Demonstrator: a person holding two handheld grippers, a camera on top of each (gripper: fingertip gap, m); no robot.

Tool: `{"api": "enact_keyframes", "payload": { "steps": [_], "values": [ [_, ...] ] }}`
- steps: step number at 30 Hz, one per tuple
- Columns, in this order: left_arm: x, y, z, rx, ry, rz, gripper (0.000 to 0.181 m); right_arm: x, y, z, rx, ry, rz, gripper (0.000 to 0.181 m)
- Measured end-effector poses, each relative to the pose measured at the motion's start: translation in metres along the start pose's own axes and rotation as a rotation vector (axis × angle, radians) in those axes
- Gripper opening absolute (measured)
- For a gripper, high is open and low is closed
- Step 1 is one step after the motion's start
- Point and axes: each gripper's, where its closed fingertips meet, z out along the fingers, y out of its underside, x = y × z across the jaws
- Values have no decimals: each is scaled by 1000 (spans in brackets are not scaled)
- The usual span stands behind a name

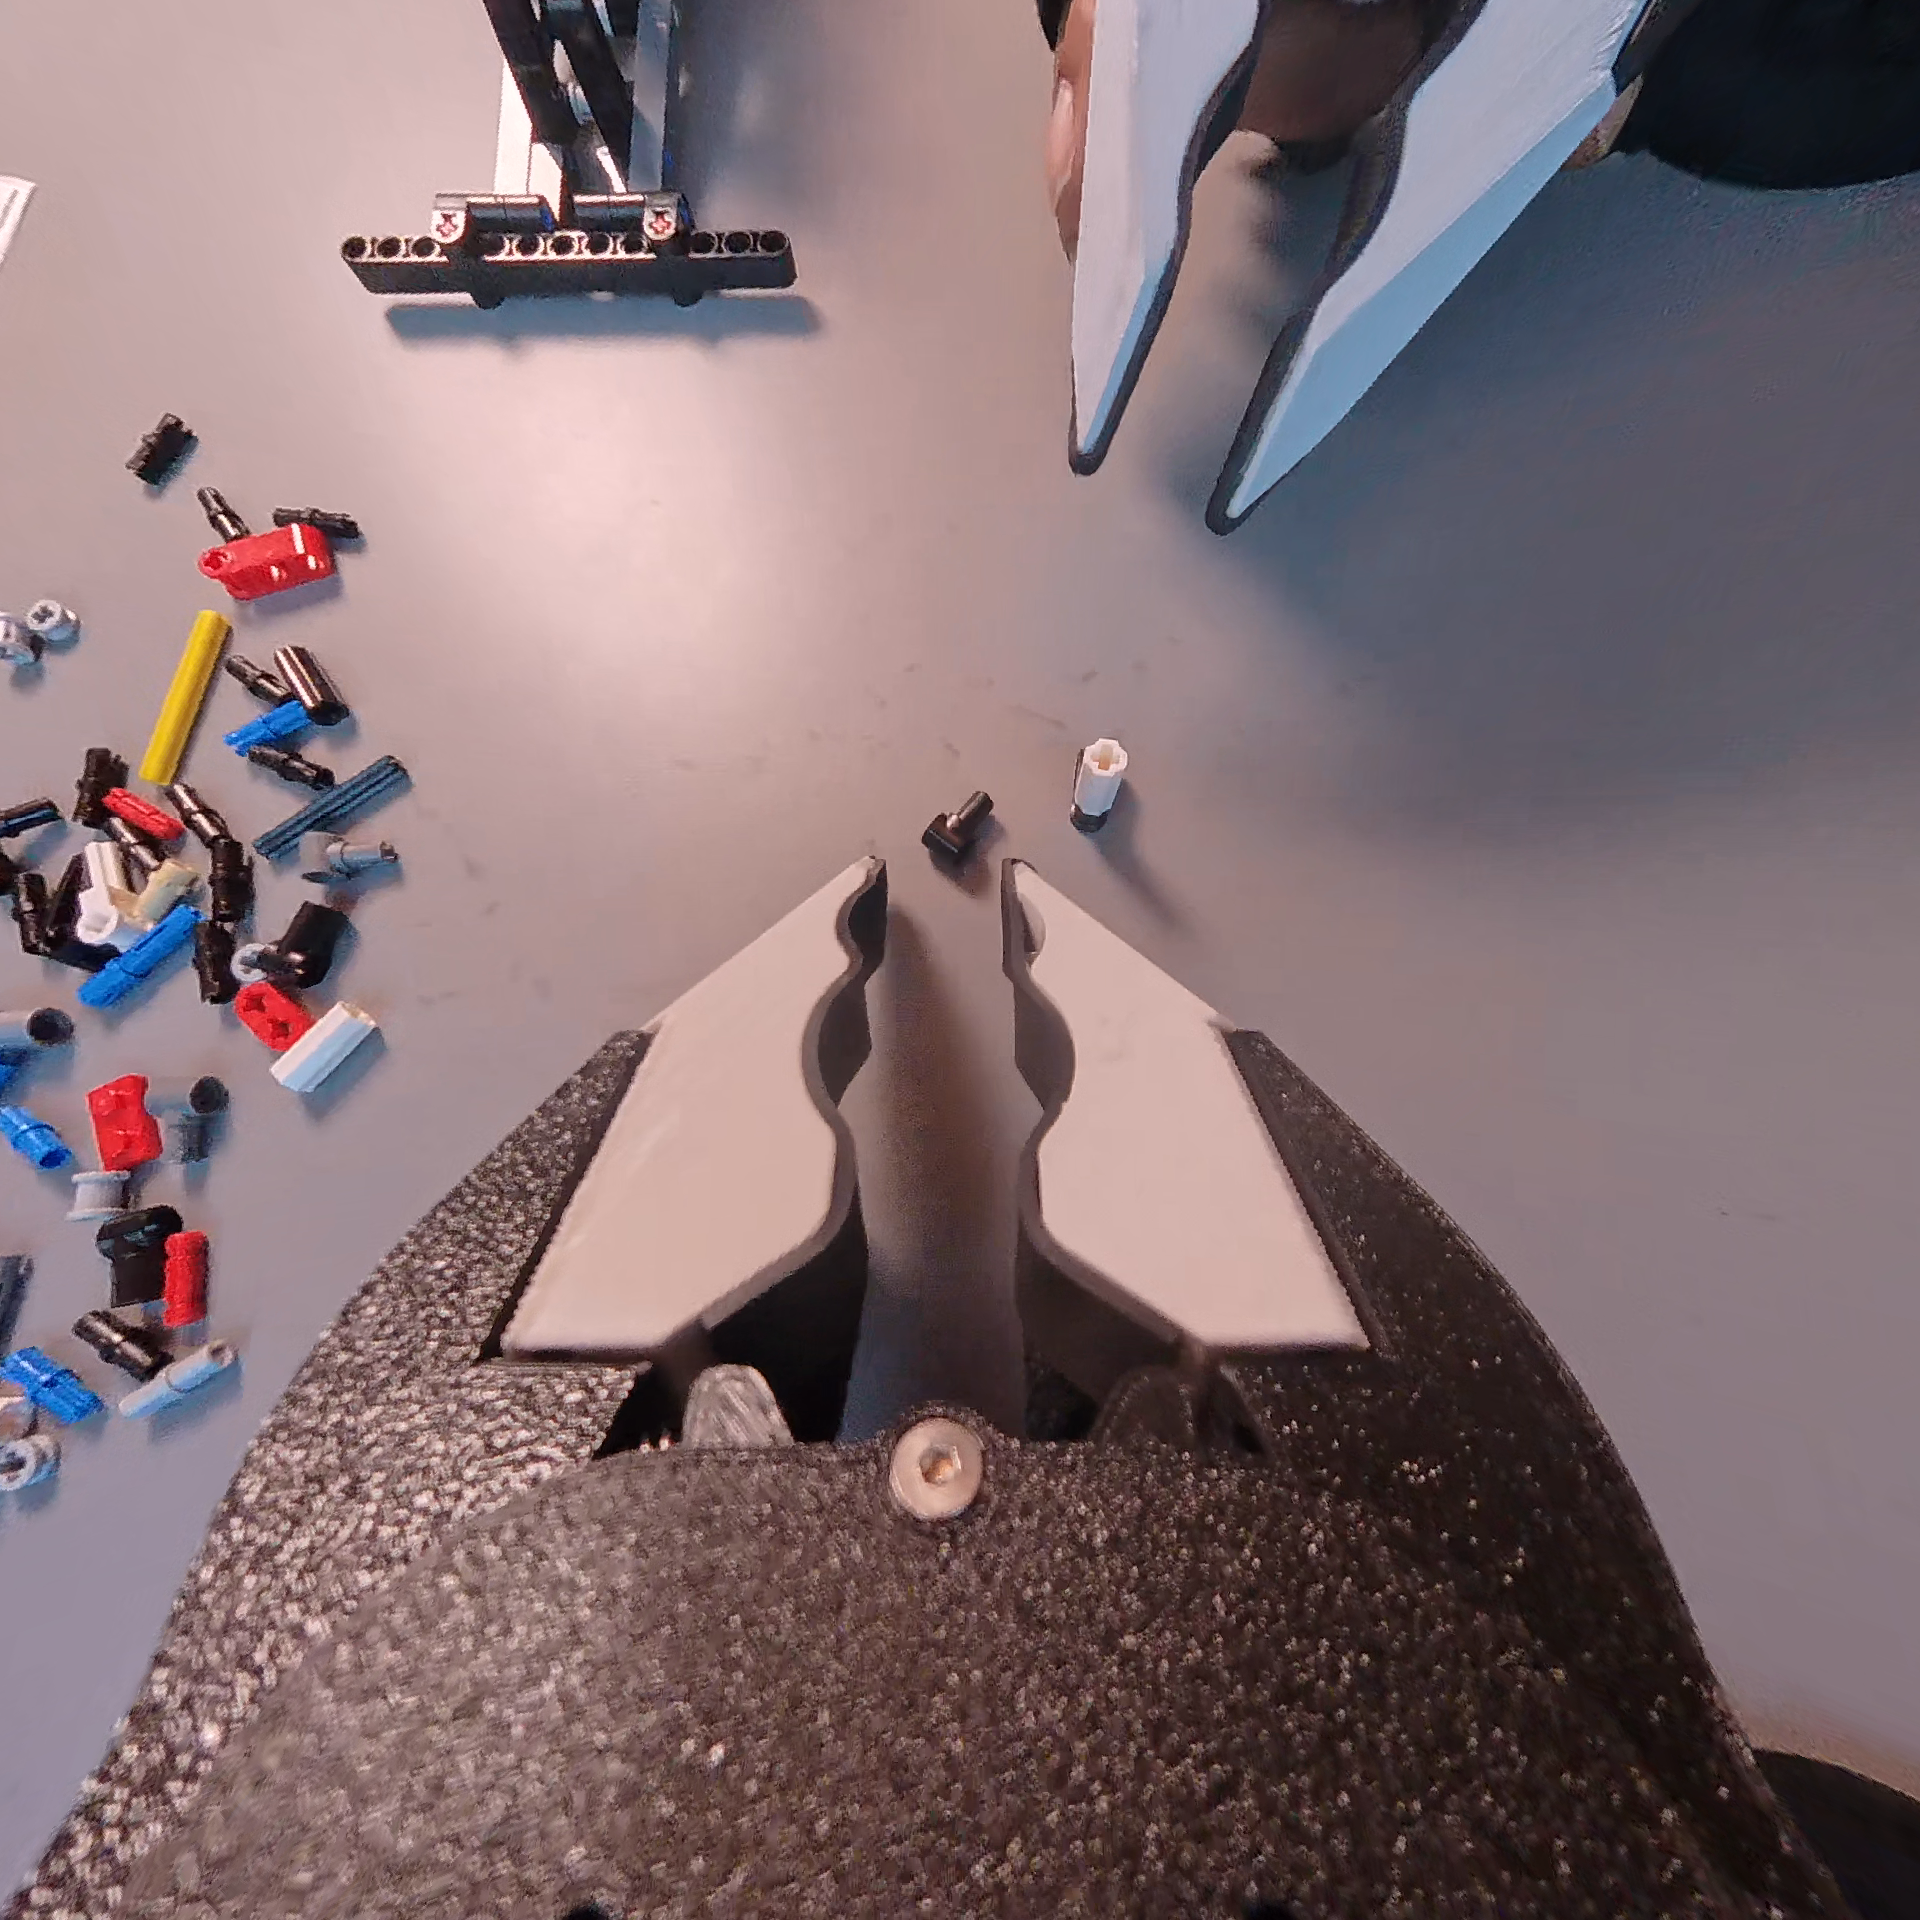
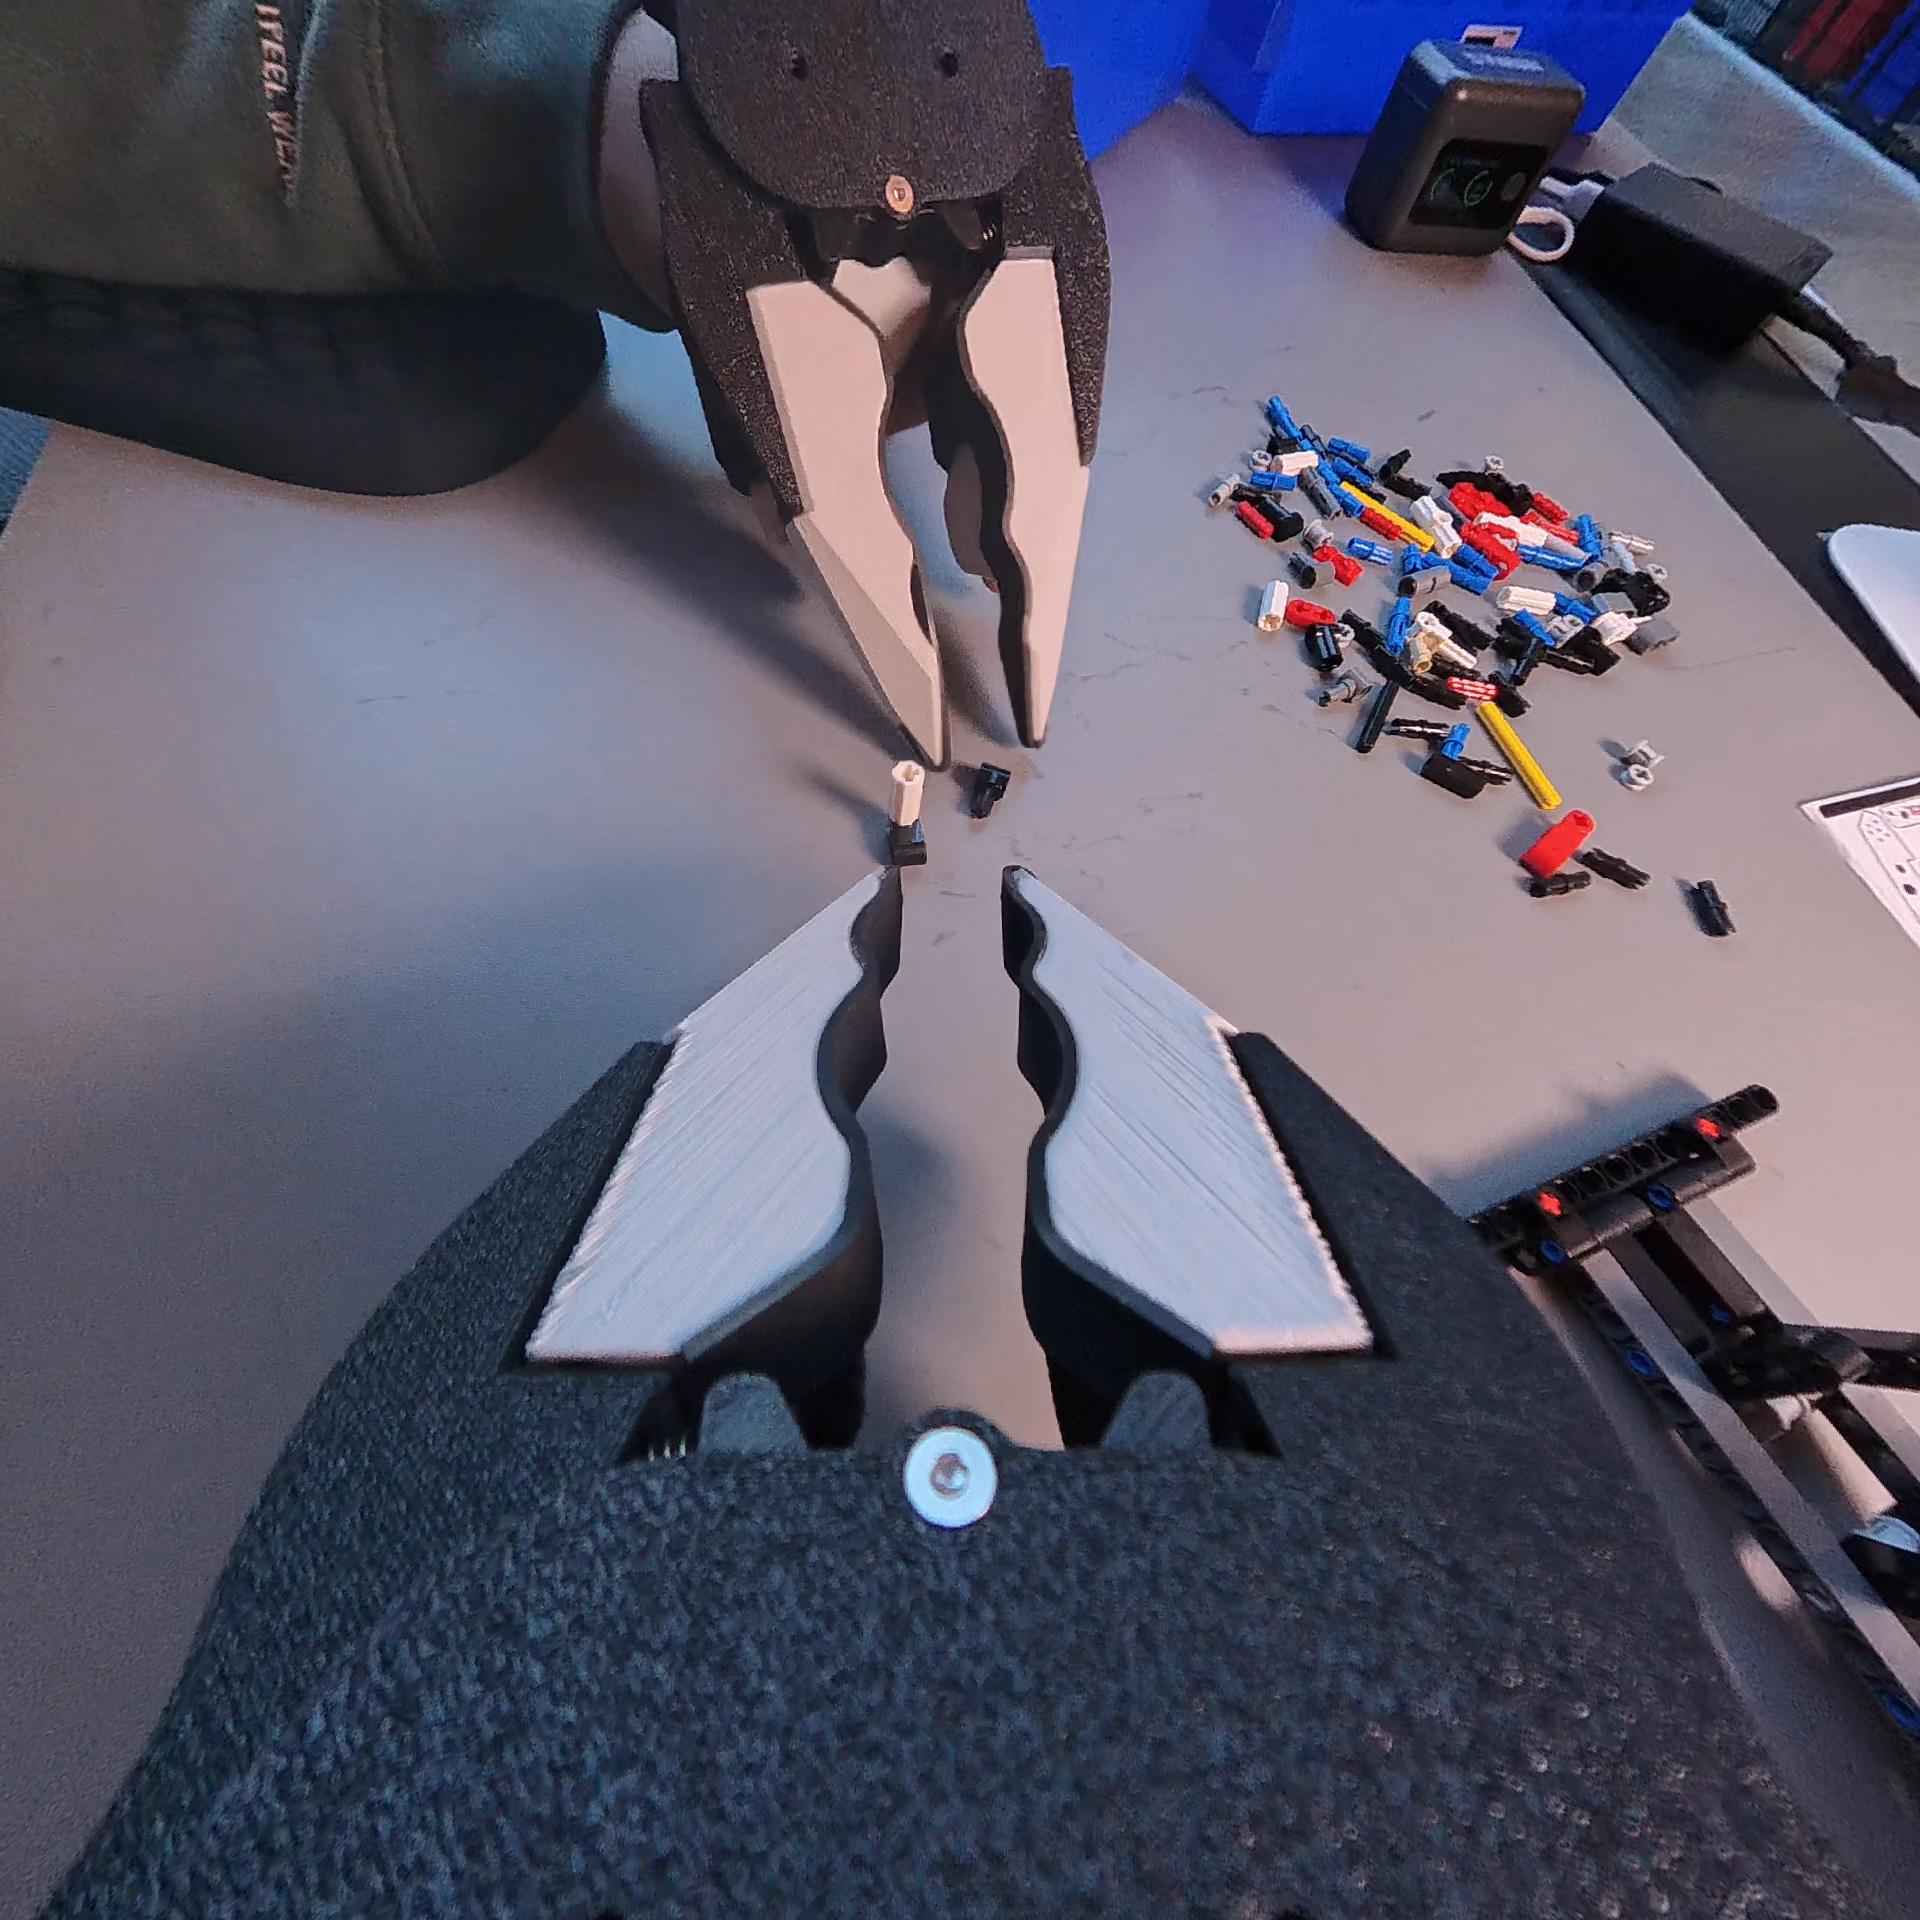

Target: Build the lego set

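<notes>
In the left wrist view the left gripper (image 1: 943,868) sits low over the grey table (image 1: 1455,935), its jaws parted and holding nothing, with a small black pin (image 1: 956,826) lying just beyond the tips and a white connector standing on a black base (image 1: 1094,784) a little to the right; these two seem set apart from the rest as the next pieces to be joined. The loose heap of parts (image 1: 156,914) lies at the left edge, and the partly built black beam assembly (image 1: 569,249) rests at the far left, clear of the working spot. The right gripper (image 1: 1153,494) comes in from the far right, jaws apart and empty. In the right wrist view that gripper (image 2: 951,878) faces the left gripper (image 2: 987,743) across the same pin (image 2: 987,787) and white connector (image 2: 906,821), which stand between the two sets of tips, probably so either tool can pick one up. The heap (image 2: 1455,582) lies far right, the assembly (image 2: 1662,1247) near right. A sleeve (image 2: 260,208) bears lettering, and a printed sheet (image 2: 1870,862) shows at the right edge; neither is transcribed here. A black device with a small screen (image 2: 1465,145) stands far off.
</notes>
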Motion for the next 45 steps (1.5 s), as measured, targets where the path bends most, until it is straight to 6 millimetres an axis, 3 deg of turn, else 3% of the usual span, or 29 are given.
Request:
{"api": "enact_keyframes", "payload": {
  "steps": [8,12,18,23,32,45],
  "values": [
    [2,-4,9,-19,17,49,8,-1,0,1,-3,-4,4,19],
    [-1,-12,2,27,-20,79,8,-1,-8,-2,42,-14,44,19],
    [8,-61,-36,277,-140,209,7,-3,-38,-6,207,-92,302,20],
    [25,-82,-44,334,-218,332,7,-9,-50,-2,270,-175,486,22],
    [37,-90,-43,341,-251,422,6,-20,-55,-2,296,-259,544,0],
    [40,-92,-45,360,-259,429,1,-26,-59,-3,313,-297,522,0]
  ]
}}
